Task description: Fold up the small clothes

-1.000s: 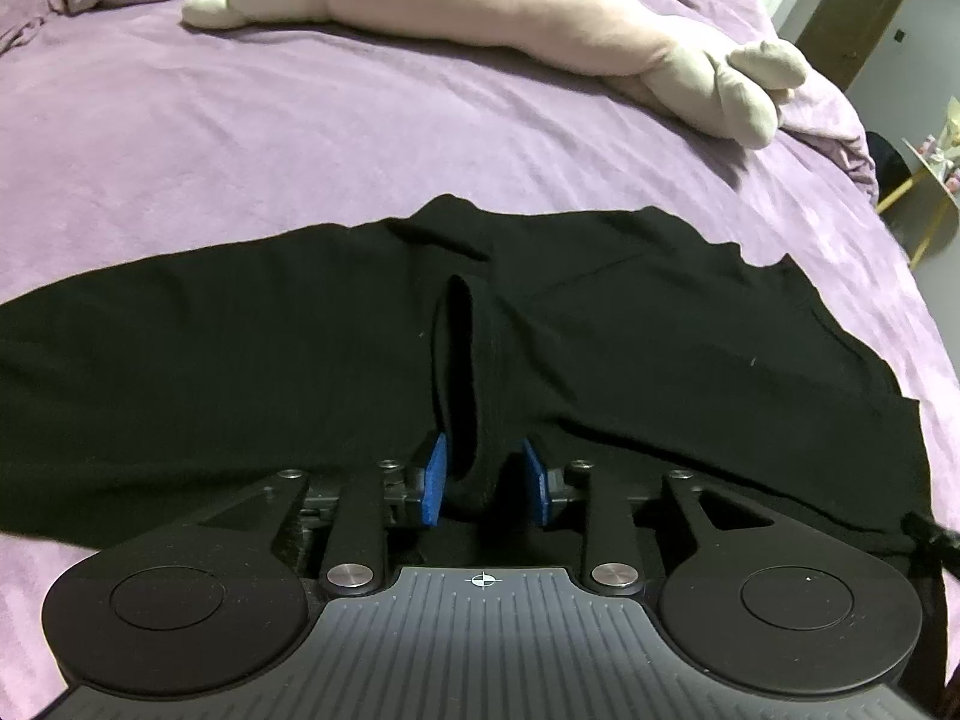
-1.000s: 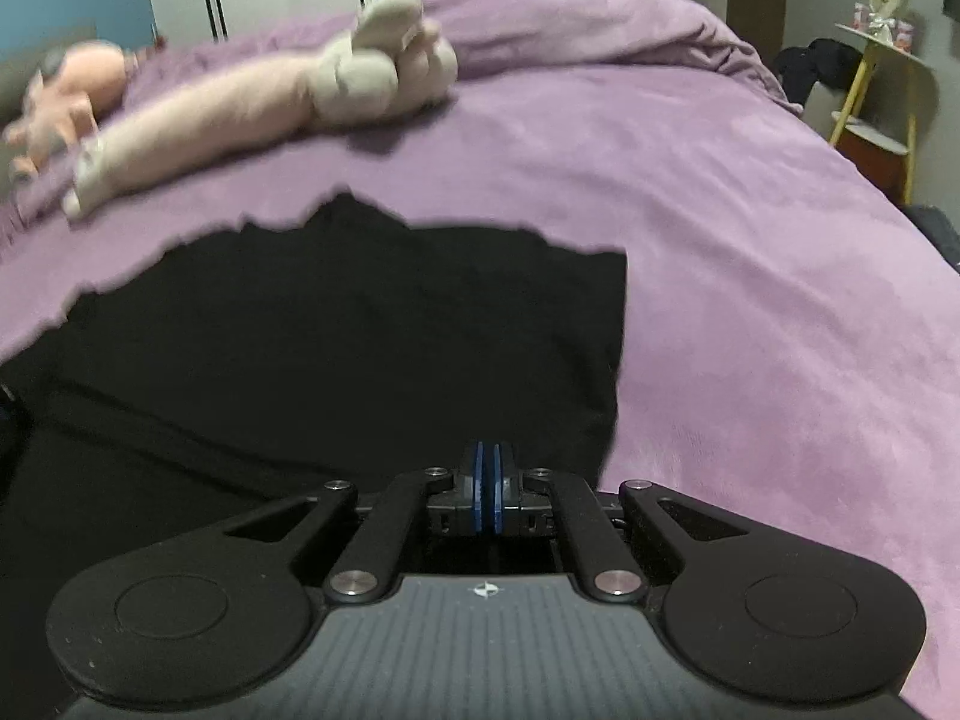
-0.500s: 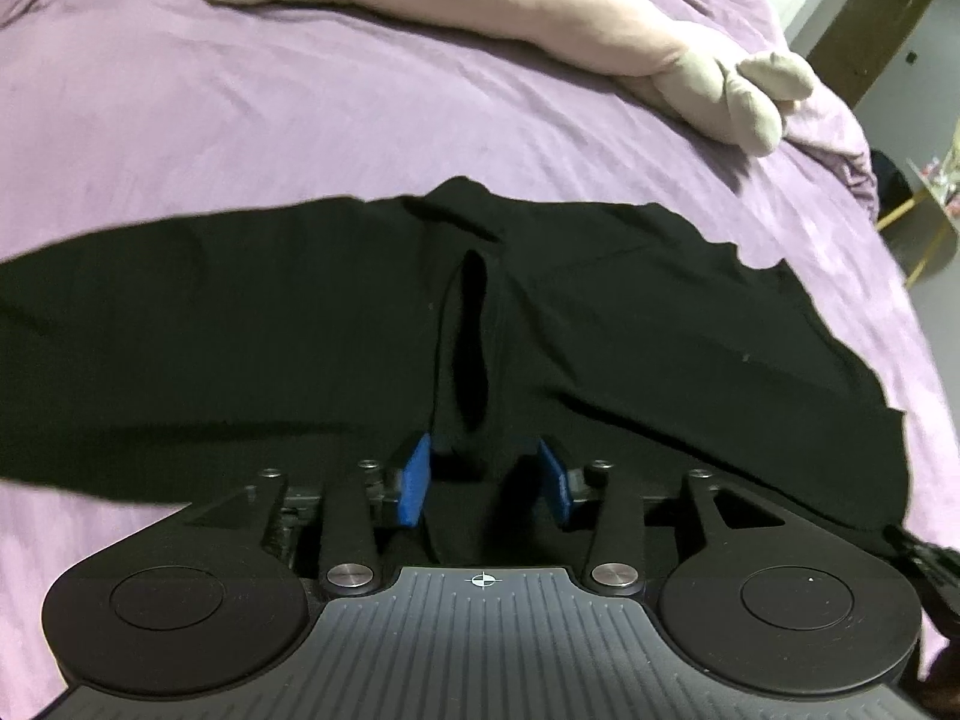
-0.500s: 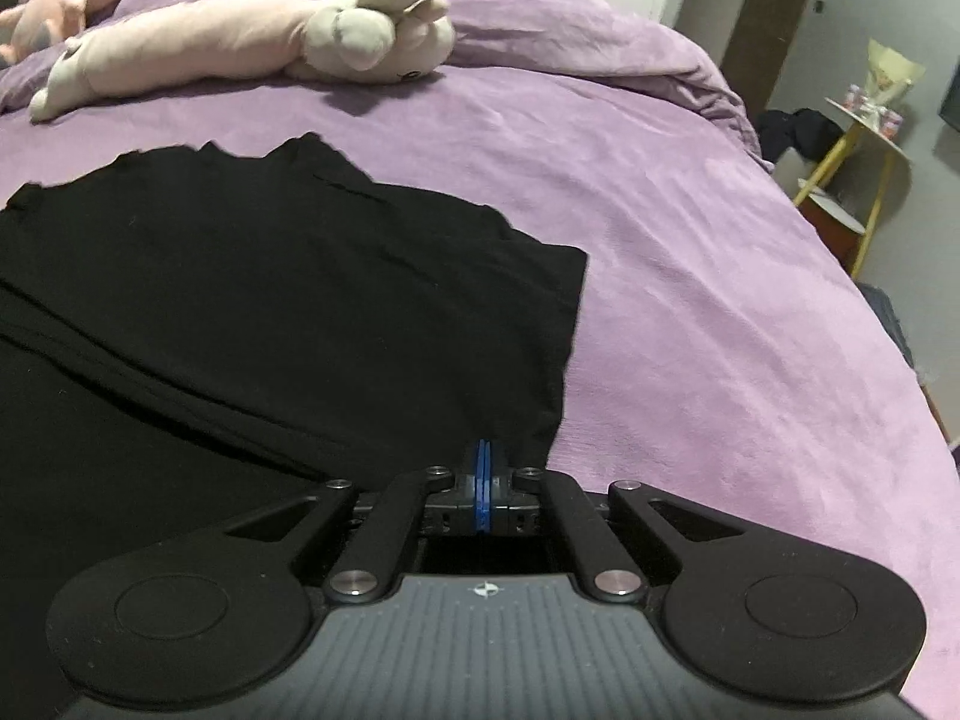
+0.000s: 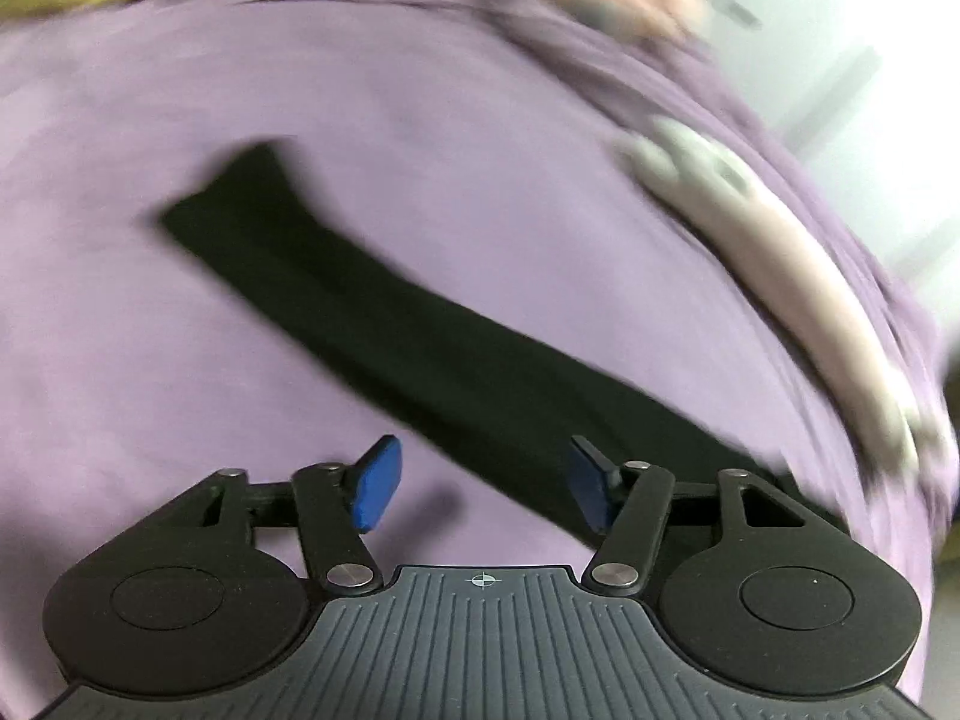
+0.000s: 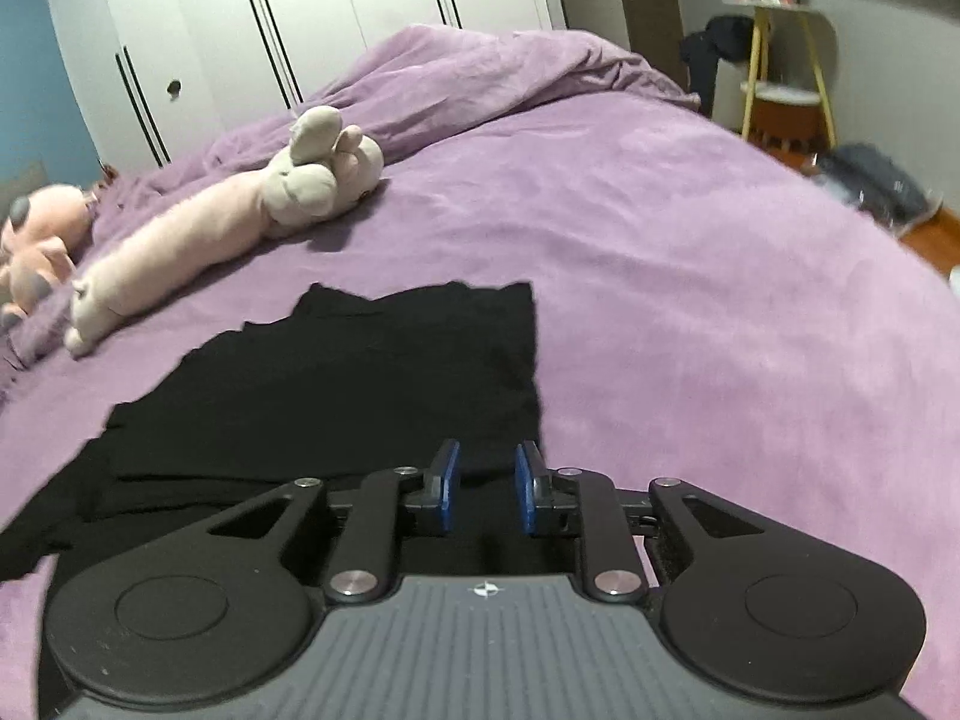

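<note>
Both wrist cameras are looking forward low over the purple bed [image 6: 690, 252]. The left one is blurred, facing a black garment [image 5: 420, 348]; the right is facing the wardrobe [image 6: 300, 30]. Both are sharing the long plush toy [image 6: 198, 234].

Bed [image 6: 690, 276] with purple cover fills most of the right wrist view ahead of the tool; bedding bunched into a ridge [image 6: 492, 78] at the far end. White wardrobe [image 6: 288, 18] with dark vertical handles beyond the bed, ahead-left. Blue wall [image 6: 24, 78] far left, grey wall [image 6: 888, 60] far right. Yellow-legged side table [image 6: 780, 60] ahead-right, dark clothing [image 6: 717, 54] draped beside it. Wood floor [image 6: 936, 234] at right edge. Left wrist view motion-blurred.
</note>
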A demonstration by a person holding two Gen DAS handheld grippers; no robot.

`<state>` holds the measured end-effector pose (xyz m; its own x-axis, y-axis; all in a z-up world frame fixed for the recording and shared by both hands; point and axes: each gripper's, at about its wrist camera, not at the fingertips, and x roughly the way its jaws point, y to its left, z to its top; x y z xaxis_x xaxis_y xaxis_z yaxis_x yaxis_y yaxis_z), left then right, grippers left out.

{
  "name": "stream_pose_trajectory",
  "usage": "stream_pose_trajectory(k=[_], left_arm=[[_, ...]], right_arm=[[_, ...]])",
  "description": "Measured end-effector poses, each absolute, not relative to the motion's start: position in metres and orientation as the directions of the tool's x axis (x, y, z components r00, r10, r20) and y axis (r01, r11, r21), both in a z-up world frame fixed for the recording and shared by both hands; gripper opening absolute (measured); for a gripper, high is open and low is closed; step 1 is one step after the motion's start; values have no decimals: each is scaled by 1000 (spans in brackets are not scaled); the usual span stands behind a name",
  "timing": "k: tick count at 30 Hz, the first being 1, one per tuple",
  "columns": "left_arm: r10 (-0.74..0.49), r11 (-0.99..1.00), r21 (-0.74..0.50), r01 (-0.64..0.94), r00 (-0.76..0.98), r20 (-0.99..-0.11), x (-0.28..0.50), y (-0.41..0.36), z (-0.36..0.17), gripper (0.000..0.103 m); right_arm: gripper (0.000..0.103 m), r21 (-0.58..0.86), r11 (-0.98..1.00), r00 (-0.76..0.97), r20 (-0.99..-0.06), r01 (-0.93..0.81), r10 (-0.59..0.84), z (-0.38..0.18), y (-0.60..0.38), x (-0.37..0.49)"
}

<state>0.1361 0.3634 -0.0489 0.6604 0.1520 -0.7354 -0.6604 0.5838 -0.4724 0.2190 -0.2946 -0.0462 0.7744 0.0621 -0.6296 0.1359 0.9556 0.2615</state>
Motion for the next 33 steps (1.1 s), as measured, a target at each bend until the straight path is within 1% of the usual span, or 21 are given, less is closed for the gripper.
stream_pose_trajectory(k=[1, 3, 4, 5, 7, 8, 10, 13, 14, 16, 18, 21, 23, 24, 25, 28, 29, 30, 31, 32, 33], left_arm=[[172, 528, -493, -692, 655, -736, 129, 382, -56, 57], [184, 441, -533, -722, 654, -734, 121, 407, -68, 54], [180, 396, -572, -718, 672, -719, 119, 419, -74, 47], [173, 359, -603, -712, 686, -707, 118, 429, -80, 44], [174, 265, -657, -706, 705, -688, 117, 446, -92, 33], [177, 230, -676, -700, 713, -678, 118, 453, -97, 31], [178, 152, -707, -691, 722, -668, 118, 467, -108, 15], [171, 57, -743, -667, 739, -651, 117, 476, -120, 7], [167, 46, -751, -658, 747, -644, 115, 480, -121, 7], [169, 79, -751, -656, 751, -638, 114, 480, -117, 5], [189, 199, -728, -656, 754, -629, 118, 471, -99, 5], [184, 444, -665, -600, 788, -588, 139, 441, -58, 5], [118, 610, -621, -492, 832, -542, 164, 400, -23, 5], [63, 680, -605, -413, 856, -513, 178, 375, -7, 5], [-19, 747, -592, -303, 881, -474, 193, 343, 10, 5], [-280, 842, -539, 21, 871, -404, 228, 242, 41, 6], [-357, 842, -529, 106, 845, -399, 236, 212, 44, 9], [-428, 833, -522, 183, 811, -399, 244, 184, 43, 22], [-485, 823, -512, 245, 773, -410, 249, 157, 39, 45], [-498, 826, -501, 259, 752, -432, 251, 138, 33, 55], [-495, 834, -490, 253, 735, -463, 253, 122, 23, 58]], right_arm=[[19, 278, 951, 769, -635, 136, 75, -47, -293, 215], [19, 292, 945, 759, -646, 145, 84, -50, -290, 210], [19, 290, 946, 752, -653, 146, 84, -51, -286, 209], [19, 285, 946, 746, -661, 152, 79, -51, -283, 208], [19, 283, 946, 739, -669, 158, 77, -50, -278, 205], [19, 284, 945, 737, -671, 160, 77, -49, -276, 204], [19, 291, 943, 735, -673, 165, 79, -47, -273, 202], [19, 285, 944, 733, -676, 168, 74, -45, -270, 202], [19, 285, 944, 733, -676, 166, 75, -45, -270, 202], [19, 286, 944, 734, -675, 165, 76, -44, -270, 201], [19, 293, 942, 738, -670, 162, 81, -44, -271, 200], [19, 302, 941, 746, -660, 152, 91, -44, -273, 198], [19, 305, 942, 752, -652, 141, 99, -44, -273, 196], [19, 308, 942, 755, -648, 136, 103, -43, -273, 196], [19, 311, 941, 757, -645, 133, 107, -42, -273, 195], [19, 329, 937, 764, -633, 119, 125, -40, -272, 194], [19, 331, 937, 767, -628, 113, 130, -38, -272, 193], [19, 332, 937, 770, -623, 105, 135, -37, -272, 192], [19, 334, 938, 771, -621, 97, 141, -36, -273, 192], [19, 336, 938, 771, -620, 89, 149, -35, -274, 193], [19, 338, 937, 769, -620, 81, 157, -35, -275, 194]])
